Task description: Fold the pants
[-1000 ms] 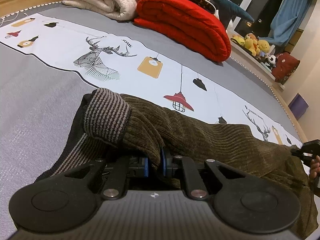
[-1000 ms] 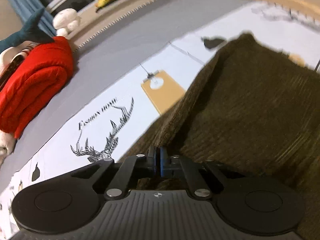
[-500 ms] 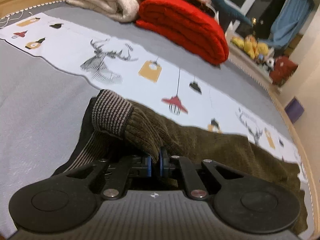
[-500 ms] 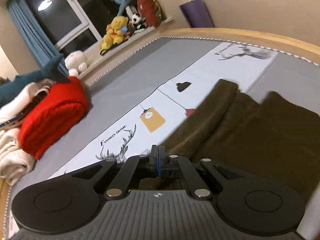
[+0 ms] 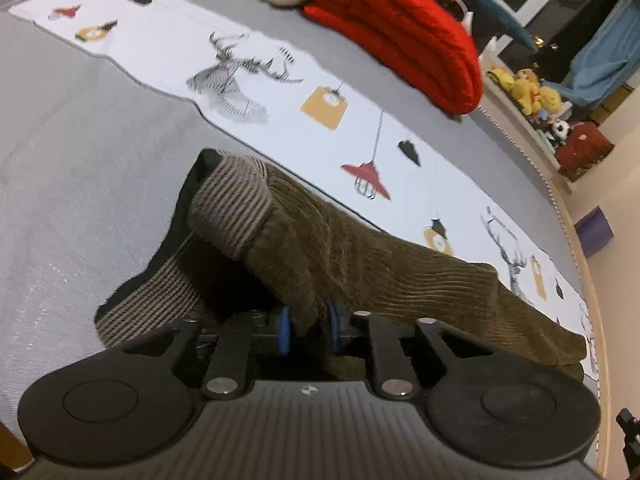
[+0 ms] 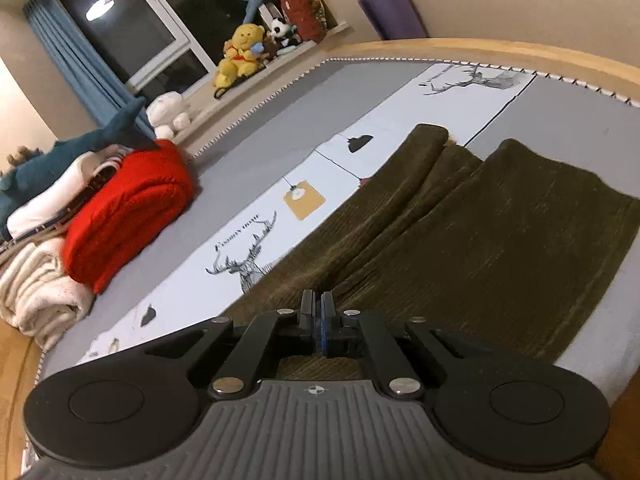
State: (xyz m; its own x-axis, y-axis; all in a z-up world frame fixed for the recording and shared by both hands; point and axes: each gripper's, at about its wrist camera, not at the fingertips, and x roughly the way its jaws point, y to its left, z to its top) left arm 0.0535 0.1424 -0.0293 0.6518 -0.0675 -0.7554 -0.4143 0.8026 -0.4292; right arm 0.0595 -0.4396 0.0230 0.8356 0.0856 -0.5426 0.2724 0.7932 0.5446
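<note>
Olive corduroy pants [image 5: 360,248] lie on grey bed cover [image 5: 80,160], partly over white printed strip [image 5: 280,80], well short of red folded blanket [image 5: 400,36]. Striped waistband [image 5: 228,208] at end farthest from blanket's side edge, flipped over.

Left gripper [image 5: 308,326]: jaws have just been opening, blue pads apart, corduroy fold between them; whether pads press cloth, cannot tell.

Right gripper [image 6: 318,320]: clenched, pads together, nothing visibly pinched, above pants [image 6: 500,240], which lie flat beyond it. Cream blanket [image 6: 36,292] just beside red blanket [image 6: 128,212].
</note>
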